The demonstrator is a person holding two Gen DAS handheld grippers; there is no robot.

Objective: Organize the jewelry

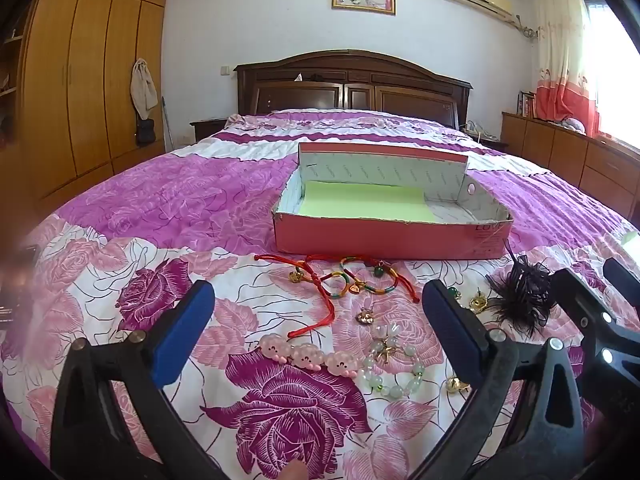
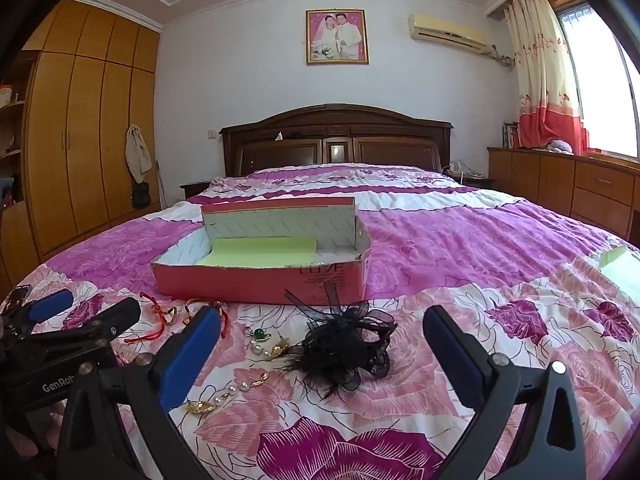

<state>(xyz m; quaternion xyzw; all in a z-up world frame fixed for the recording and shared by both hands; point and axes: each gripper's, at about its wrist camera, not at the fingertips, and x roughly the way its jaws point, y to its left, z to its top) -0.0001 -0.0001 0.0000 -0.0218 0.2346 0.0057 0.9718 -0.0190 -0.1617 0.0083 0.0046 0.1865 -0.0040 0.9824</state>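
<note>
Tongs, left (image 1: 316, 320) and right (image 2: 320, 344), both gape empty; only my left view shows bead bracelet (image 1: 394, 372); right finger hides cords (image 2: 160, 320).

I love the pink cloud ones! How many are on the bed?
3. They lie in a touching row on the bedspread: left cloud, middle cloud, right cloud, beside the bead bracelet.
</note>
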